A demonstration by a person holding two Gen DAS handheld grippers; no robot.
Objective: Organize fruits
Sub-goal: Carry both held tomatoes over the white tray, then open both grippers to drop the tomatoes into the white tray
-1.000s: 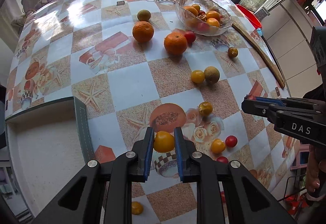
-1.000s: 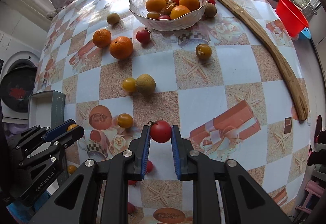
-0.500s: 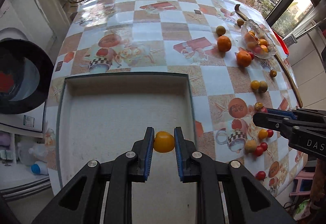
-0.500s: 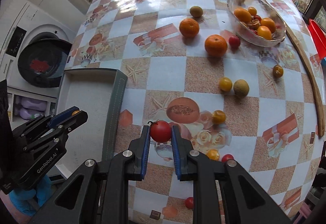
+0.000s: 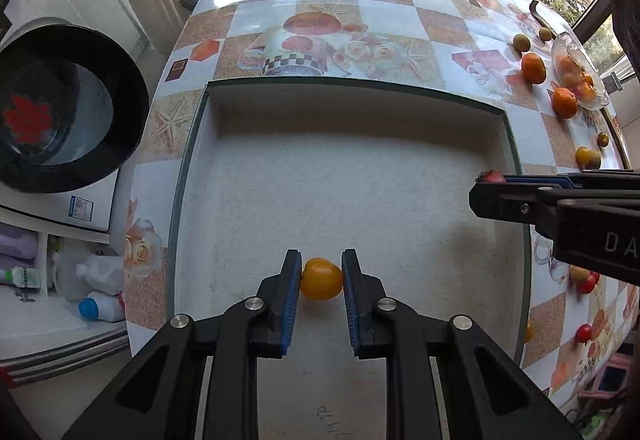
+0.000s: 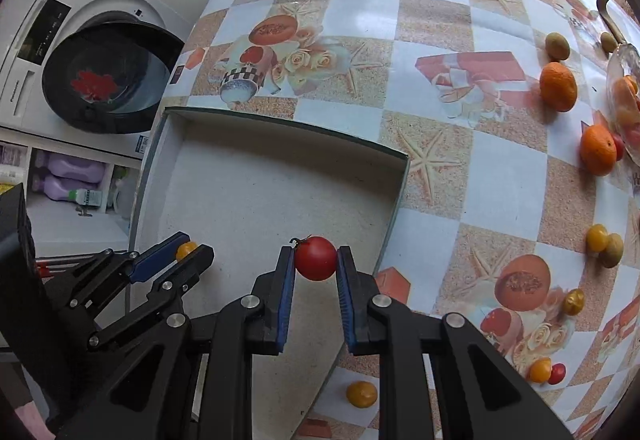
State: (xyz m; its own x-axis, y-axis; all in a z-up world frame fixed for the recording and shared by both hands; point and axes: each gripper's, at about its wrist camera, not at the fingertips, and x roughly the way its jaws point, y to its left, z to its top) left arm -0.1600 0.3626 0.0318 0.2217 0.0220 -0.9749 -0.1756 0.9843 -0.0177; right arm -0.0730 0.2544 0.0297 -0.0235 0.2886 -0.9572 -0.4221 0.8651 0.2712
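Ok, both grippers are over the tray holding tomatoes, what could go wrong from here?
1. The left hand-held gripper and right hand-held gripper hang close together over the shallow white tray, so they might bump.
2. The round yellow tomato and round red tomato could roll across the bare tray floor once released.
3. The red tomato hangs near the tray's right wall and might land outside.

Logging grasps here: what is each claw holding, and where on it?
Left claw: yellow tomato, pinched at its sides. Right claw: red tomato, pinched at its sides.
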